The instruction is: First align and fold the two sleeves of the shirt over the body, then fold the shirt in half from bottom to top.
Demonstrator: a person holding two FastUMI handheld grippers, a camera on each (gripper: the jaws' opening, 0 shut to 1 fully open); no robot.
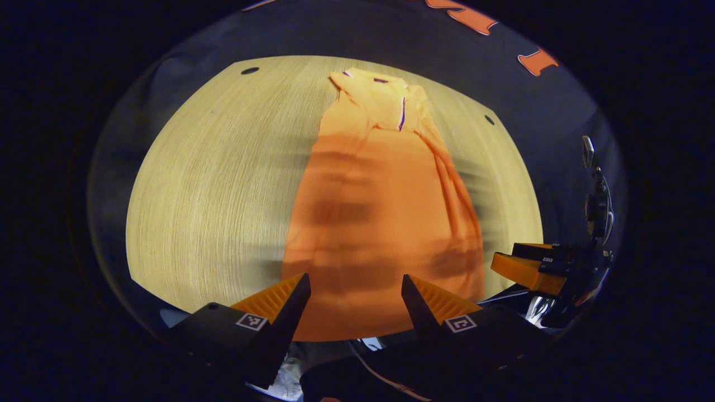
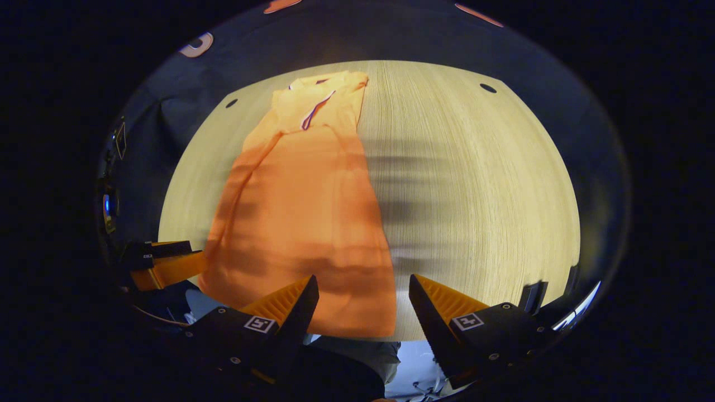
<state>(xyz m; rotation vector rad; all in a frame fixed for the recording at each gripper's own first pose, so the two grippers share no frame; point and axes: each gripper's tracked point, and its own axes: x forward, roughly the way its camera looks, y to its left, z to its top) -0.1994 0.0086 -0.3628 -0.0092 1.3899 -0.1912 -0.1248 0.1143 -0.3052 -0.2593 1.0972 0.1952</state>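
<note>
While I hold both tools over the near edge, these are my readings.

Shirt: the orange shirt (image 1: 380, 223) lies flat on the wooden table (image 1: 212, 195), collar (image 1: 385, 95) at the far end, hem (image 1: 357, 329) at the near edge just beneath my fingers. It already looks narrowed into a long strip, so I judge the sleeves are folded in.

Left gripper (image 1: 354, 298): fingers spread apart, holding nothing, poised above the hem.

Right gripper (image 2: 363, 301): likewise parted and empty, over the hem's right corner (image 2: 385, 329); in the left gripper view it sits beside the shirt's right edge.

Handling: thin, soft knit by the look of it; light, limp, no stiffness of its own. I expect it to sag between two grips and drag on the wood.

Layers: several plies probably lie stacked along the sides, so a shallow pinch may lift only the top one.

Where to take hold: the two hem corners, one per gripper, pinching deep enough to catch every layer.

Risk: uneven lift would skew the fold.
</note>
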